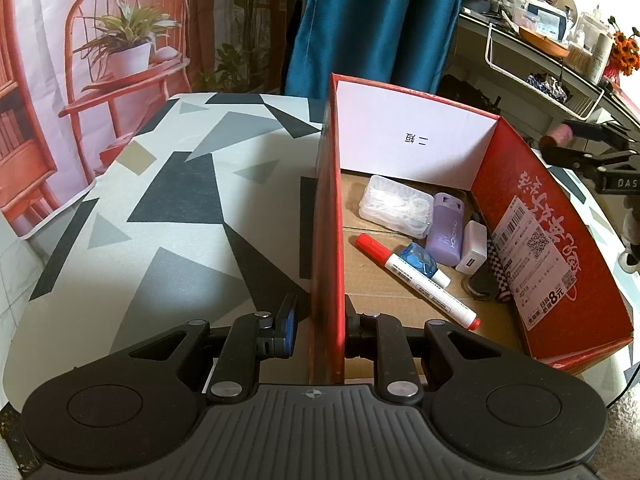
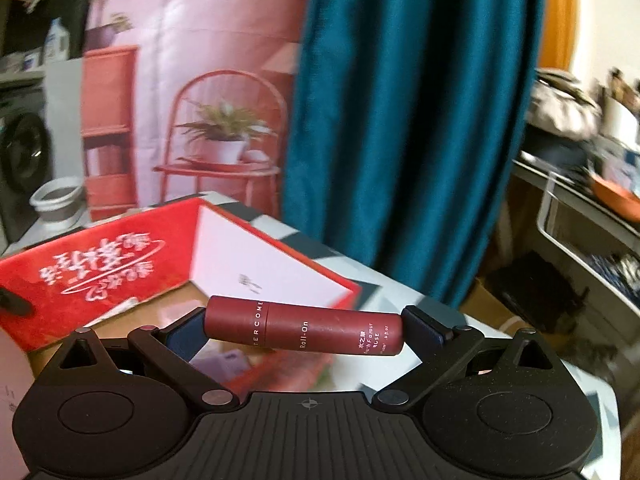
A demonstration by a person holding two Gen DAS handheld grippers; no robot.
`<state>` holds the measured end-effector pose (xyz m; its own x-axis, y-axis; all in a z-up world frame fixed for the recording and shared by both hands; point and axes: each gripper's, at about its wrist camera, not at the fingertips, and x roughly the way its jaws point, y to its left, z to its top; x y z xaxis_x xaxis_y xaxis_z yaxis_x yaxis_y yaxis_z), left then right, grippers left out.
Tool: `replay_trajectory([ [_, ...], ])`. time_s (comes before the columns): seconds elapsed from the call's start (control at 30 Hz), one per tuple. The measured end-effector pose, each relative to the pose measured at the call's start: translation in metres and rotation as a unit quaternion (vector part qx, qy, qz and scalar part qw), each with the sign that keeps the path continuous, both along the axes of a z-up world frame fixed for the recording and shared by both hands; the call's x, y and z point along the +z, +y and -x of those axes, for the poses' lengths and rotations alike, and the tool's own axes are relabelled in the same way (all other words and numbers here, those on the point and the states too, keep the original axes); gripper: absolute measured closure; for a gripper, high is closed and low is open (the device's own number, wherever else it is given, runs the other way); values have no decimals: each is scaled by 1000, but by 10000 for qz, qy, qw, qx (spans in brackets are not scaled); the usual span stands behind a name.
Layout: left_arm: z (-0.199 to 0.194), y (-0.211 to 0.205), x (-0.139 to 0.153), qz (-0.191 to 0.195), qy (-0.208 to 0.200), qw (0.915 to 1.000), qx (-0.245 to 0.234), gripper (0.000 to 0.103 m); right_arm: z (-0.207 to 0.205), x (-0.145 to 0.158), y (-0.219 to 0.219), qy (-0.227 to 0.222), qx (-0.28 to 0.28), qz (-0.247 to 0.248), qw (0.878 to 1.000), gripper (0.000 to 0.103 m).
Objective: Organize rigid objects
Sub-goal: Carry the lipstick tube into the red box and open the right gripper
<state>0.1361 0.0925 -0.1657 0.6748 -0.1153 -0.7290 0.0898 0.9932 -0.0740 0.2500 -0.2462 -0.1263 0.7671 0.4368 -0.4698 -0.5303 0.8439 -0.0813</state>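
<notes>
The left gripper [image 1: 318,322] clamps the near wall of a red cardboard box [image 1: 532,216] on the patterned counter [image 1: 160,208]. The right gripper [image 2: 304,330] grasps a maroon roll-on tube [image 2: 304,330] endwise, above the box, at 12 o'clock.

Right tongs [image 2: 304,330] clamp dark-red roll-on tube [image 2: 304,327] above red box [image 2: 96,268].

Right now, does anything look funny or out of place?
Only the dark red tube: it is up in the air, gripped end to end by the right gripper, while the other things lie inside the red box.
</notes>
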Motion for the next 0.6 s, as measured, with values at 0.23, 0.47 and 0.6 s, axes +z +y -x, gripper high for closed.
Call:
replay_trajectory([
  [0.23, 0, 1, 0, 36, -1, 10000, -18, 80, -7, -8, 48, 34, 509, 425, 9978, 4],
  [0.47, 0, 1, 0, 49, -5, 10000, -52, 80, -13, -20, 63, 126, 578, 526, 9969, 4],
  [0.6, 0, 1, 0, 49, -4, 10000, -54, 80, -14, -26, 64, 148, 581, 563, 9966, 4],
])
